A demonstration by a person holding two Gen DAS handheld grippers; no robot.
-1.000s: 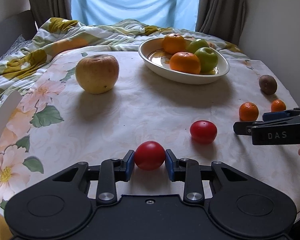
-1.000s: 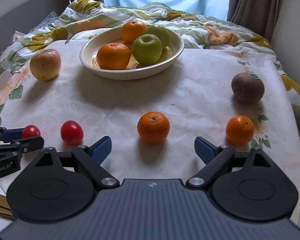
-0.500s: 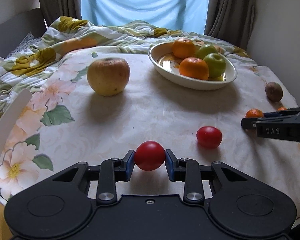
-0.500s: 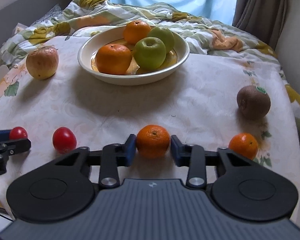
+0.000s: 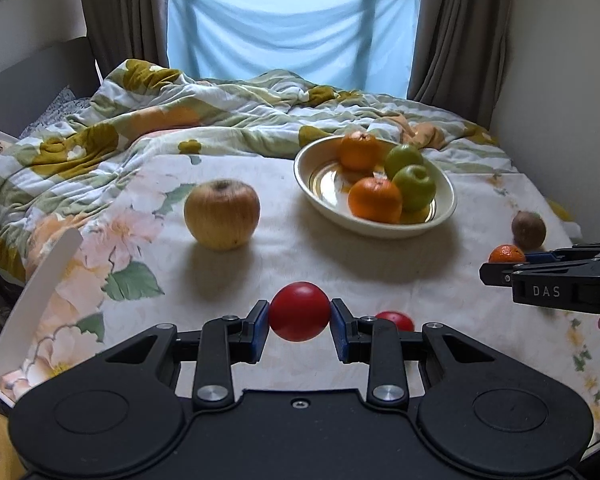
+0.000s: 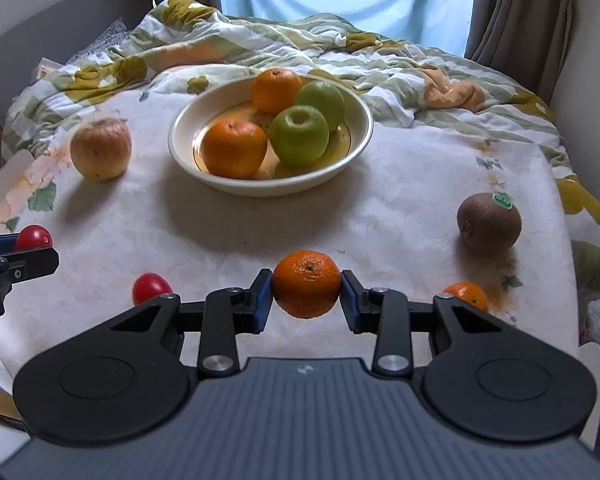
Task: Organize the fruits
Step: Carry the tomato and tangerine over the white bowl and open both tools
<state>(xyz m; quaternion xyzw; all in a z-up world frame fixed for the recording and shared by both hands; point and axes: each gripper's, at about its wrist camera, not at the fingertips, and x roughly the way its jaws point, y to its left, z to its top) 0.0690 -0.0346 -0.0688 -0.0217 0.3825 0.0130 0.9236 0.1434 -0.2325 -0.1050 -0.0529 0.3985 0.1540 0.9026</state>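
A rumpled floral duvet [image 6: 380, 60] covers the bed beyond the worktop [image 6: 400, 200], which wears a pale flowered cloth. Toward the far side of the worktop stands a cream bowl [image 6: 188, 120] holding two oranges and two green apples. To its left, apart from it, a large yellow-red apple [image 5: 221, 213] sits alone on the cloth. At the right edge rests a kiwi [image 6: 489, 225] with a green sticker, and nearer the camera a small mandarin [image 6: 466, 295] lies half hidden behind the right tongs' arm.

The right tongs [image 6: 306, 286] are closed on another mandarin [image 6: 306, 283], both blue pads pressing its sides, and it appears lifted off the cloth, though the blur makes the gap hard to judge. The left tongs [image 5: 299, 318] grip a red tomato [image 5: 299, 316] the same way. A second tomato [image 6: 151, 287] lies on the cloth between the two tongs.
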